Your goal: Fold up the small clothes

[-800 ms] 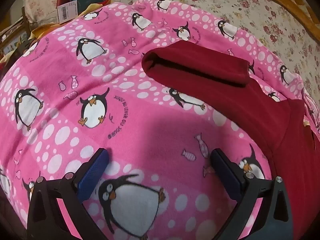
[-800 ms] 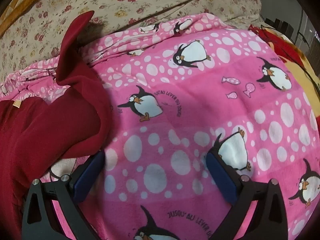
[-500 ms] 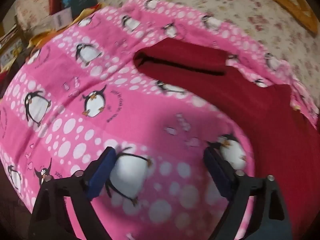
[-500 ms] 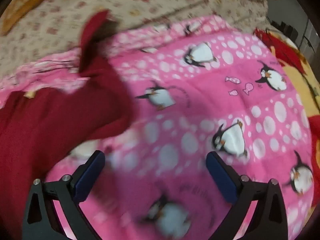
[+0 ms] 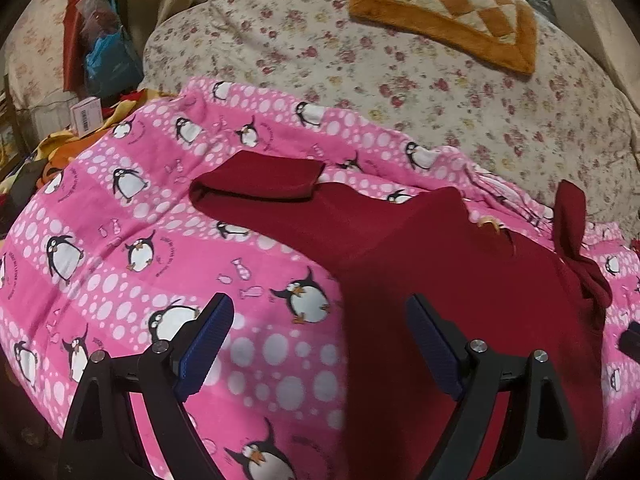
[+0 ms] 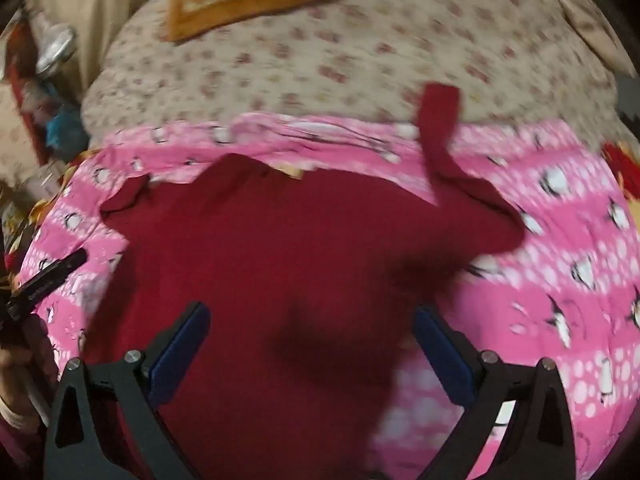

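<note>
A dark red long-sleeved top (image 5: 460, 280) lies spread on a pink penguin blanket (image 5: 120, 232); it also shows in the right wrist view (image 6: 280, 248). Its left sleeve (image 5: 264, 184) is folded back at the cuff. Its right sleeve (image 6: 440, 128) reaches up toward the floral sheet. My left gripper (image 5: 320, 340) is open and empty above the top's left edge. My right gripper (image 6: 312, 340) is open and empty above the top's body. The right wrist view is blurred.
The blanket lies on a bed with a floral sheet (image 5: 400, 60). An orange checked cushion (image 5: 448, 8) sits at the back. Bags and clutter (image 5: 104, 52) stand at the far left. The left gripper's tip (image 6: 52, 276) shows at the left edge of the right wrist view.
Both grippers have pulled back and up from the blanket. The left view has swung right and the right view left, so the whole top now shows. Both stay open.
</note>
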Motion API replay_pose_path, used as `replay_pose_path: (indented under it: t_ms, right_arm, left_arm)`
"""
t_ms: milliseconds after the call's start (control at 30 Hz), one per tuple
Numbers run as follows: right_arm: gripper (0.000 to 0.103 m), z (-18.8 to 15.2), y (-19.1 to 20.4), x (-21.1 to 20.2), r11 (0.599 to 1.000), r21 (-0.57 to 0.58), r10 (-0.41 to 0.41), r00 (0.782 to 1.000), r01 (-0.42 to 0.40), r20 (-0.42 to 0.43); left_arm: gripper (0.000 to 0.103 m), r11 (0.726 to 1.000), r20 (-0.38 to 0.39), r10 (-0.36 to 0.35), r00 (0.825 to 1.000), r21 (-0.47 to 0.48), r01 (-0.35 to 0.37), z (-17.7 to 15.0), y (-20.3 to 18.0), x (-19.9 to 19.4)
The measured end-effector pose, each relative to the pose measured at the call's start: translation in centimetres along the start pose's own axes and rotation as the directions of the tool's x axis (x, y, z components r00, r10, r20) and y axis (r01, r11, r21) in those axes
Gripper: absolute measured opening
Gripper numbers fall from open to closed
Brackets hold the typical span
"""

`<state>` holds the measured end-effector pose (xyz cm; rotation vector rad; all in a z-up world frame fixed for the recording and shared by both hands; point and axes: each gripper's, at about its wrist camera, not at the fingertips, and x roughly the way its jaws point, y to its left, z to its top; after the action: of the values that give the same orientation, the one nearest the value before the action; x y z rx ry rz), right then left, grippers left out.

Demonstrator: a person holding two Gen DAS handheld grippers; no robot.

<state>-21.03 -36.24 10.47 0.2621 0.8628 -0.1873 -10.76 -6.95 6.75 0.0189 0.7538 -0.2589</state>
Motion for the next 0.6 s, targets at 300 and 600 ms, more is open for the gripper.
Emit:
replay_pose_path:
  t_ms: [300, 600]
  right_arm:
    - [0.103, 1.7, 5.9, 2.6, 1.000, -0.028, -0.008, 0.999, 0.007, -0.046]
    - [0.103, 1.8, 6.7, 3.3, 0.997, -0.064, -0.038, 0.999, 0.038, -0.007]
  left_arm:
    - [0.071, 1.000, -0.046, -0.008, 0.999, 0.015, 0.009, 0.4, -1.0, 0.5]
    - [0.069, 0.999, -0.041, 0.016, 0.999, 0.043, -0.014, 0.7, -1.5, 0.8]
